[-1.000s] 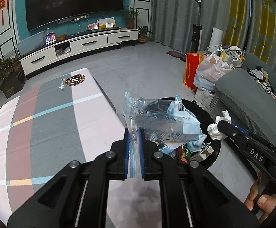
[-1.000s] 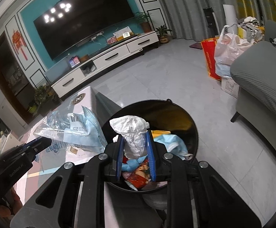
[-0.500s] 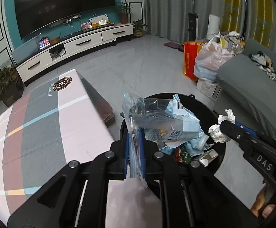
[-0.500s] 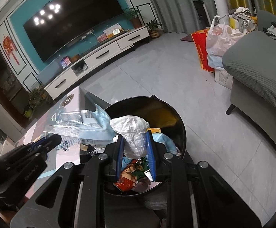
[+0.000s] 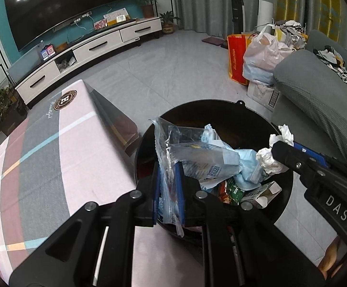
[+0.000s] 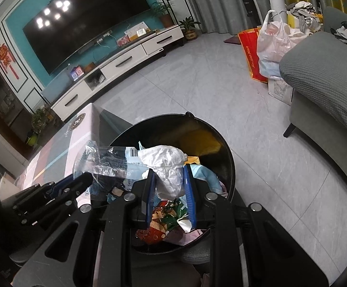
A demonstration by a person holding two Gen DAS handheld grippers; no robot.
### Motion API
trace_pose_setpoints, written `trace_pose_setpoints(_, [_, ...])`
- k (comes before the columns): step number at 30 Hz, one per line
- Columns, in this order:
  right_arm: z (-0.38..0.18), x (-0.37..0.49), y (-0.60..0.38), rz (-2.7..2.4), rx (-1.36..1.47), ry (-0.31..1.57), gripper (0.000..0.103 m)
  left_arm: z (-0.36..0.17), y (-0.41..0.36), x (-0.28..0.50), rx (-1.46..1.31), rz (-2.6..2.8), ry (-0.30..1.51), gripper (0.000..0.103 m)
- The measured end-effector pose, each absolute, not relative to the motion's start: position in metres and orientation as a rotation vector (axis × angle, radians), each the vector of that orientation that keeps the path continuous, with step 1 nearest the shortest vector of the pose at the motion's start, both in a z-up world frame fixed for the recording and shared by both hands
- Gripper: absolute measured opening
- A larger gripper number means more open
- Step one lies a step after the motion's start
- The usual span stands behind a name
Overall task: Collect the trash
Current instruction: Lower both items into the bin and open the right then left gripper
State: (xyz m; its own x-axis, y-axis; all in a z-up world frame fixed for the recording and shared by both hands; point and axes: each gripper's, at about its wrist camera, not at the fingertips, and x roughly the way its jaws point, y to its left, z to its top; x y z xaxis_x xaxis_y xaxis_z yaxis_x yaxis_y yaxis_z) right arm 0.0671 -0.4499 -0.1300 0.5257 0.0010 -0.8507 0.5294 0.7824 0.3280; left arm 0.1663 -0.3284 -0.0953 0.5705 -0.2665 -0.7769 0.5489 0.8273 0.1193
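My left gripper (image 5: 169, 167) is shut on a clear and blue plastic wrapper (image 5: 197, 157), which hangs over the left side of a round black trash bin (image 5: 221, 105). The bin holds a blue face mask, snack packets and a small carton. My right gripper (image 6: 167, 174) is shut on a crumpled white tissue (image 6: 166, 162) above the same bin (image 6: 228, 153). In the left wrist view the right gripper (image 5: 281, 153) comes in from the right with the tissue (image 5: 268, 160) at its tip. The left gripper (image 6: 85, 179) and its wrapper (image 6: 111, 162) show at left in the right wrist view.
A low table under a pink and grey cloth (image 5: 42, 155) stands against the bin's left side. A grey sofa (image 5: 317, 95) lies to the right, with full bags (image 5: 257, 55) beyond it. A white TV cabinet (image 5: 97, 47) lines the far wall across open tiled floor.
Both grippers have sunk toward the bin, and the left one has moved right from over the table to over the bin. Each keeps hold of its piece of trash.
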Motion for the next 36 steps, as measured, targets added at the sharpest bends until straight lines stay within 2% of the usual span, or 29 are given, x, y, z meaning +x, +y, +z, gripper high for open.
trace_pose_setpoints(36, [-0.143, 0.075, -0.450, -0.342, 0.621, 1.031, 0.024, -0.106, -0.335, 0.172, 0.399, -0.495, 0.872, 0.015])
